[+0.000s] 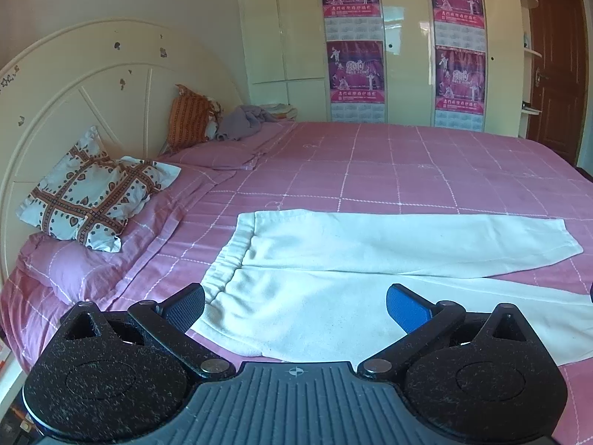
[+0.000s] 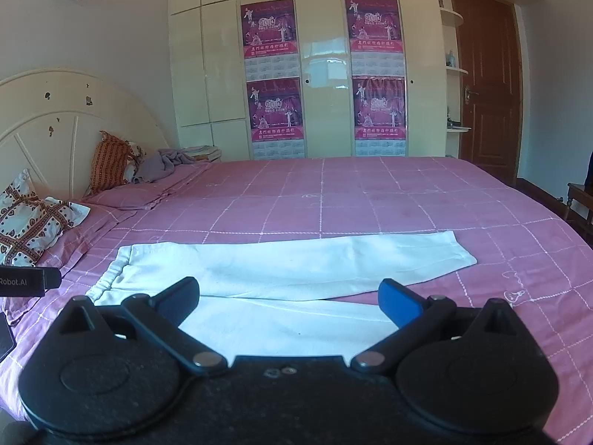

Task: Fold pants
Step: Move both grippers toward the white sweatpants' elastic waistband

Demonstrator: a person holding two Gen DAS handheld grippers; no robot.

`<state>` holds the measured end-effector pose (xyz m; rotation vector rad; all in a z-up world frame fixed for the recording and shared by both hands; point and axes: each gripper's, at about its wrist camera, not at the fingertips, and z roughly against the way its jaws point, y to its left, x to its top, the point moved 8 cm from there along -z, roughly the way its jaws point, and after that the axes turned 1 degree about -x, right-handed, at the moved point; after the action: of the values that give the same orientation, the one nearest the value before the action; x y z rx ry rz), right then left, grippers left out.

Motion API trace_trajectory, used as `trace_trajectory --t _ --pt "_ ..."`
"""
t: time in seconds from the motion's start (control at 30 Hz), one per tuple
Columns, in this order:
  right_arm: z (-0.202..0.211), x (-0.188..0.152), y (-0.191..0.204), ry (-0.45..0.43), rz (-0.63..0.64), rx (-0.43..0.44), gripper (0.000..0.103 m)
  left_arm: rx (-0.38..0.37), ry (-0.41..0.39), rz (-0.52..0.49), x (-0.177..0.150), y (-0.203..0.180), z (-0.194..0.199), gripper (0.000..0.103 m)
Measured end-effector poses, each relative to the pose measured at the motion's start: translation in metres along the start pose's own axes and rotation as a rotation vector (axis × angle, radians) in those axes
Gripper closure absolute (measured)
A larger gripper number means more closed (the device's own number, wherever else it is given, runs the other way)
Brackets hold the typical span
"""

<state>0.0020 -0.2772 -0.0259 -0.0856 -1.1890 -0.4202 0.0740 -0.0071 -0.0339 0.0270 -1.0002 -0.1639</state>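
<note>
Near the front edge of the bed [image 1: 370,155], in the left wrist view, the white pants [image 1: 333,259] lie flat on the pink checked cover, unfolded. Their waistband [image 1: 237,244] points toward the headboard end, and the two legs run off to the right, so the long axis lies across the view, along the bed's front edge. The left tool [image 1: 296,307] hovers just above the hip part of the near leg, its jaws spread wide with nothing between them. A patterned pillow [image 1: 92,200] sits well apart at the headboard end.

In the right wrist view, the right tool [image 2: 289,304] hangs over the middle of the near leg, jaws likewise wide and empty. The far leg's cuff [image 2: 459,252] ends to its right, toward the foot of the bed.

Judging from this, the left tool is nearer the waistband and the right one nearer the cuffs, which suits a first fold of one leg over the other.
</note>
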Motion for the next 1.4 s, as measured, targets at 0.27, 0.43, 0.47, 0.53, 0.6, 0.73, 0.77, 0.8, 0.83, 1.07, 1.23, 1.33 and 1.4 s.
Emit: trace_trajectory --t 0.27,0.43,0.47,0.53,0.6,0.73,0.77,0.8,0.83,1.07,1.23,1.33,1.4 --pt "0.034 0.008 -0.010 0.012 0.013 0.008 0.000 0.007 -0.008 -0.011 -0.001 -0.007 0.003 0.000" --pt "0.042 0.015 -0.021 0.009 0.022 0.017 0.000 0.014 -0.005 -0.013 -0.001 -0.009 0.002 0.000" --pt "0.043 0.016 -0.023 0.009 0.023 0.020 0.000 0.018 -0.005 -0.015 -0.001 -0.009 0.002 0.000" --pt "0.042 0.018 -0.024 0.013 0.019 0.020 0.000 0.023 -0.004 -0.017 0.000 -0.009 0.001 0.000" --pt "0.042 0.019 -0.027 0.018 0.013 0.023 0.000 0.024 -0.001 -0.012 0.000 -0.009 0.000 0.000" --pt "0.039 0.018 -0.026 0.024 0.006 0.020 0.000 0.027 0.002 -0.011 0.001 -0.010 -0.003 0.000" --pt "0.038 0.017 -0.027 0.026 0.004 0.020 0.000 0.027 0.003 -0.011 0.000 -0.010 -0.004 0.000" --pt "0.036 0.016 -0.026 0.028 0.002 0.020 0.000 0.027 0.005 -0.010 0.000 -0.009 -0.004 0.000" --pt "0.035 0.015 -0.026 0.031 0.001 0.023 0.000 0.026 0.006 -0.009 0.000 -0.009 -0.005 0.000" --pt "0.028 0.011 -0.025 0.035 0.007 0.034 0.000 0.034 0.008 -0.009 0.000 -0.004 -0.011 0.000" --pt "0.025 0.008 -0.024 0.030 0.011 0.037 0.000 0.037 0.004 -0.005 0.002 -0.001 -0.015 0.000" --pt "0.024 0.007 -0.023 0.030 0.012 0.038 0.000 0.039 0.001 -0.008 0.003 0.000 -0.016 0.000" --pt "0.022 0.007 -0.021 0.028 0.014 0.040 0.000 0.041 0.002 -0.009 0.003 0.000 -0.016 0.000"
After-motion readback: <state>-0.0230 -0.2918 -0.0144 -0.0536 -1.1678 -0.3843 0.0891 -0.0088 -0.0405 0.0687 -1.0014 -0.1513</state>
